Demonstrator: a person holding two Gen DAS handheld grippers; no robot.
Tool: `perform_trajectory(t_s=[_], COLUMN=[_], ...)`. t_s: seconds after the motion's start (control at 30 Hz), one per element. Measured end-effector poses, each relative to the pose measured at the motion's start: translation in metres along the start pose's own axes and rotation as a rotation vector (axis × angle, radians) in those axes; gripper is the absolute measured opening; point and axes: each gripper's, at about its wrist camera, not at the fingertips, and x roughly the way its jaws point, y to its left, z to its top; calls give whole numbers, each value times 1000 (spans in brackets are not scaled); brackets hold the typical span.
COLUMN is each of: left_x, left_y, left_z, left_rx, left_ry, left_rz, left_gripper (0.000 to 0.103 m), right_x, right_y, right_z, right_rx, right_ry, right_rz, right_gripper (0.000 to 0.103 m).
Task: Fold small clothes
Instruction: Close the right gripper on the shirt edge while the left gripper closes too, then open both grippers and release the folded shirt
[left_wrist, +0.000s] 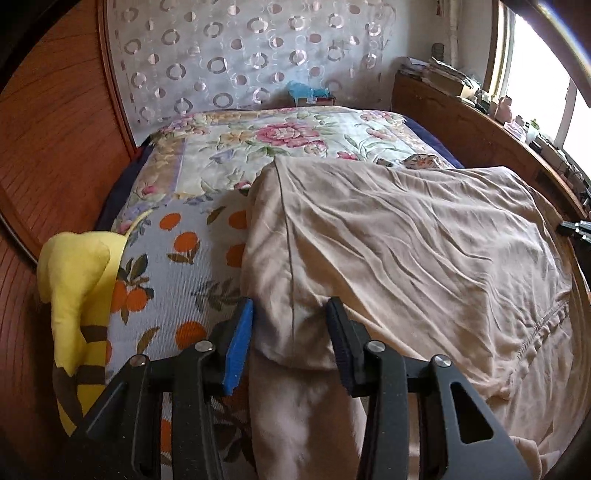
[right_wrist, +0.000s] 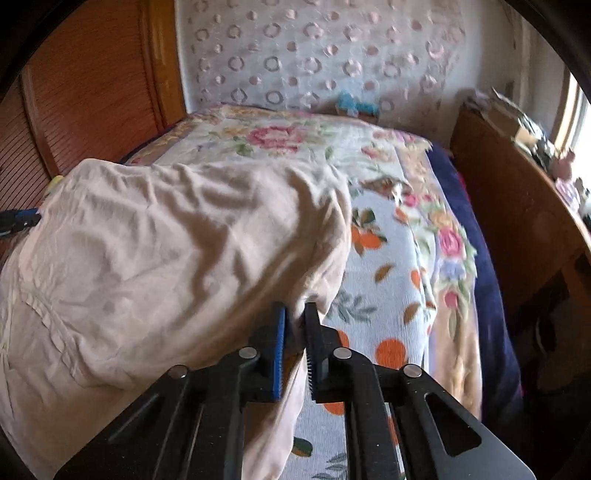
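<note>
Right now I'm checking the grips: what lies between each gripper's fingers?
Beige garment fabric in both. The right gripper pinches an edge in the right wrist view; a thicker fold sits inside the left gripper in the left wrist view.

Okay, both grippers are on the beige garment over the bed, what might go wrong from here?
1. The left gripper stands wide around a thick bunch of the beige garment; that side may slip.
2. The right gripper pinches only an edge, which may pull free.
3. The yellow plush toy lies close and might snag.
</note>
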Motion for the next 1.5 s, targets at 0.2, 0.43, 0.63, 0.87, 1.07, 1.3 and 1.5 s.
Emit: perform_trajectory(t_s=[0.2,0.43,0.63,0.87,1.07,1.3,1.5], left_x=[-4,-7,-17,-13,-6,-3,-1], left_y=[-1,0,0,9,13,12,13], left_z=[7,20,20,-3,-12,-11,-9], left_rx=[33,40,33,13,-10,-23,-40], left_ry=[-16,-28,-38,12,35,42,44], left_rz=[-7,-15,-7,-3,-15,-32,-53], left_gripper=[23,3,3,42,42,42,42], right_x=[-14,-15,-20,-21,-25,-9,8], right_y=[7,10,13,0,6,6,-11], right_z=[-1,6,10,4,-15,-29,-14], right_rx=[-40,-41,-54,8,45,122,194], right_ry=[-63,-78,-93,-45,-10,81,82], right_rz=[-5,-17,-32,-98,-38,51,107], right_gripper=[6,6,6,14,39,43,43])
